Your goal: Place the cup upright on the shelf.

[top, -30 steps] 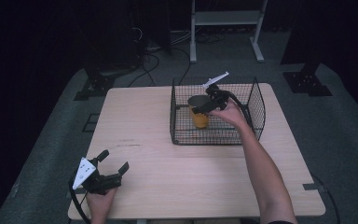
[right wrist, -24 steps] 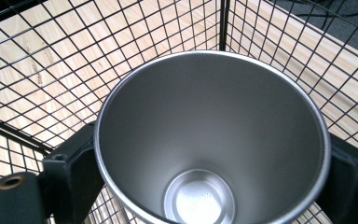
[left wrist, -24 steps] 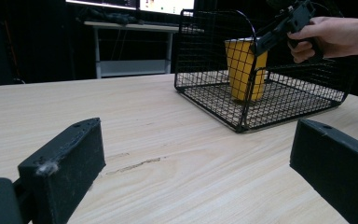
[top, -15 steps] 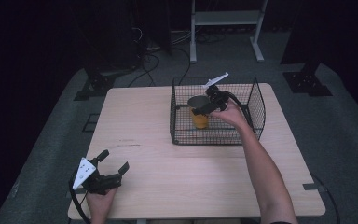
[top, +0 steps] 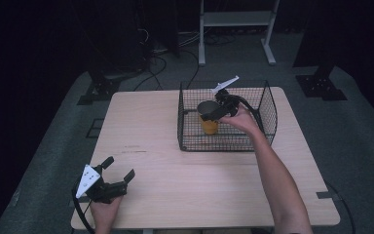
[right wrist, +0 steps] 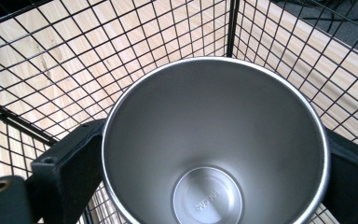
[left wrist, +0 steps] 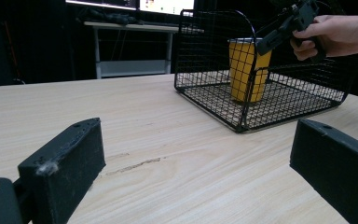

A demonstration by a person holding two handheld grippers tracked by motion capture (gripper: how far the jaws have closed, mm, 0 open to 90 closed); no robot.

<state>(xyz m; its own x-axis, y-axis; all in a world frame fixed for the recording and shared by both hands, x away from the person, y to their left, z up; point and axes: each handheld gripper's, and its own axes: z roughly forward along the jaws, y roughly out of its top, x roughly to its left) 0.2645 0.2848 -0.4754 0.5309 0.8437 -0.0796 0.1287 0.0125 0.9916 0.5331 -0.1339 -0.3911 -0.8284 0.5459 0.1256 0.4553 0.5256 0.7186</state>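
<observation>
A yellow cup (top: 209, 126) with a steel inside (right wrist: 213, 140) stands upright in a black wire basket (top: 224, 142) at the back right of the wooden table (top: 185, 195). My right gripper (top: 208, 113) reaches into the basket from above, and its black fingers (right wrist: 67, 163) press the cup's rim from both sides. The left gripper view shows the cup (left wrist: 246, 70) resting on the basket floor with the right gripper (left wrist: 266, 43) at its top. My left gripper (top: 119, 167) rests near the table's front left corner, open, with nothing between its jaws (left wrist: 198, 135).
The basket's walls (left wrist: 205, 46) rise around the cup on all sides. A white metal stand (top: 233, 19) and cables lie on the floor behind the table. Bare tabletop stretches between the left gripper and the basket.
</observation>
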